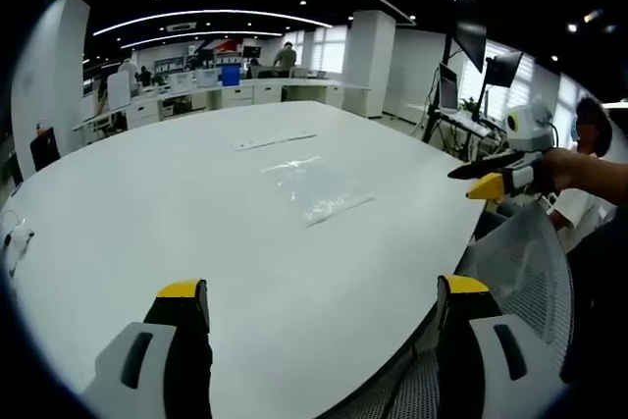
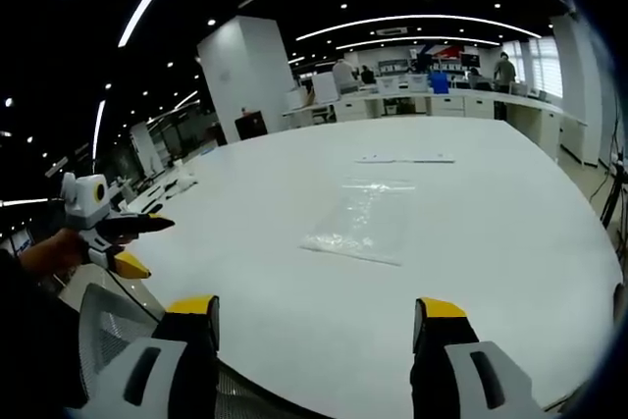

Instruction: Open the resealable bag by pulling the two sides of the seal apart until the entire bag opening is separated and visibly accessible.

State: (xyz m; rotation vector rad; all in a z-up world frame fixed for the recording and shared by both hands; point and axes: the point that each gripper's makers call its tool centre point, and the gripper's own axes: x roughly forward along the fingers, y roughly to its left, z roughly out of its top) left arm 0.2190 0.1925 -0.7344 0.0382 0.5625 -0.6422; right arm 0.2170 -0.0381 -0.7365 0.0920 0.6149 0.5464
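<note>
A clear resealable bag (image 1: 316,186) lies flat on the white table (image 1: 147,233), well ahead of both grippers. In the left gripper view my left gripper (image 1: 322,303) is open at the table's near edge, with nothing between its yellow-tipped jaws. My right gripper (image 1: 472,181) enters from the right, held by a hand beyond the table edge, apart from the bag. In the right gripper view the bag (image 2: 361,219) lies mid-table and my right gripper (image 2: 316,319) is open and empty. My left gripper (image 2: 157,247) hovers at the left, off the table.
A thin white strip (image 1: 275,141) lies on the table beyond the bag, and shows again as the strip (image 2: 407,158). A mesh chair back (image 1: 520,272) stands by the near table edge. Desks, monitors and people fill the office behind.
</note>
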